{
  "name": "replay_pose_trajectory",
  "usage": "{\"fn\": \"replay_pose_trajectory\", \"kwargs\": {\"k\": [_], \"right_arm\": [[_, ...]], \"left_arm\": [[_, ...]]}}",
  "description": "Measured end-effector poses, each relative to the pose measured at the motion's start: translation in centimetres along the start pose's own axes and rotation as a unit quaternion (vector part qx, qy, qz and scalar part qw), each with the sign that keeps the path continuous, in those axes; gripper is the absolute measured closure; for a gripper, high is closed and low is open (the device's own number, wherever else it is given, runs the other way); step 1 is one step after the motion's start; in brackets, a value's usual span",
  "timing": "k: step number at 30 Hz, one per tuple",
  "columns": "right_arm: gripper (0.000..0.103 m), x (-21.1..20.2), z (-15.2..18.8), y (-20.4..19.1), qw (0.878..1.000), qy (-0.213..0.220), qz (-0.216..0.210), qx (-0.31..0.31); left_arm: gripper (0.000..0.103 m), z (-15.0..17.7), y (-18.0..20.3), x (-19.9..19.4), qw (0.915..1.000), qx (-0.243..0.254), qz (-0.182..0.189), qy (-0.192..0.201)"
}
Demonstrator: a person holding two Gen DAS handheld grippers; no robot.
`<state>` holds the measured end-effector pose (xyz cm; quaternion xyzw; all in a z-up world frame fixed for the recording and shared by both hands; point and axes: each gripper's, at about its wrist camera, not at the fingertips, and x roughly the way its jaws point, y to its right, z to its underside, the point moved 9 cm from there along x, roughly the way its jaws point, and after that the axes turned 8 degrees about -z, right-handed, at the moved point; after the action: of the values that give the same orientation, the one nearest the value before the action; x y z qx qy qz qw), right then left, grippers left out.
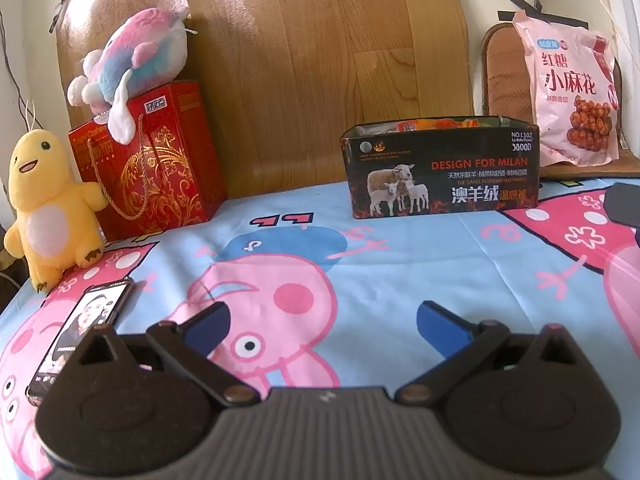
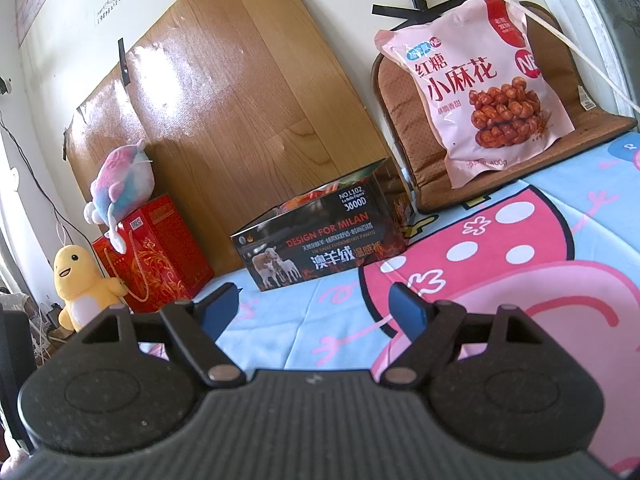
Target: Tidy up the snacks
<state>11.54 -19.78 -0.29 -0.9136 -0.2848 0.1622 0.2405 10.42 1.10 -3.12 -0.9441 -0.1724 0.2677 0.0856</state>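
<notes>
A black open-topped box (image 1: 440, 168) printed with sheep stands at the back of the cartoon bedsheet (image 1: 400, 280), with orange snack packets (image 1: 440, 124) showing inside. It also shows in the right wrist view (image 2: 320, 248). A large pink snack bag (image 1: 572, 96) leans on a brown seat cushion at the back right, seen too in the right wrist view (image 2: 480, 88). My left gripper (image 1: 322, 330) is open and empty, low over the sheet in front of the box. My right gripper (image 2: 314, 312) is open and empty, right of the left one.
A red gift bag (image 1: 152, 160) with a pink-blue plush (image 1: 136, 52) on top stands at the back left, beside a yellow plush (image 1: 48, 204). A phone (image 1: 84, 328) lies on the sheet at the left. A wooden board (image 1: 300, 60) leans on the wall behind.
</notes>
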Motion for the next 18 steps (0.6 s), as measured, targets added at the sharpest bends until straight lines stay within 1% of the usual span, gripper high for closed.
{"fn": "replay_pose_trajectory", "kwargs": {"k": [8, 18], "right_arm": [[0.018, 0.01, 0.01, 0.01, 1.000, 0.000, 0.000, 0.000], [0.018, 0.03, 0.03, 0.01, 1.000, 0.000, 0.000, 0.000]], "left_arm": [[0.000, 0.01, -0.12, 0.07, 1.0000, -0.005, 0.005, 0.000], [0.000, -0.03, -0.29, 0.09, 1.0000, -0.006, -0.001, 0.002]]}}
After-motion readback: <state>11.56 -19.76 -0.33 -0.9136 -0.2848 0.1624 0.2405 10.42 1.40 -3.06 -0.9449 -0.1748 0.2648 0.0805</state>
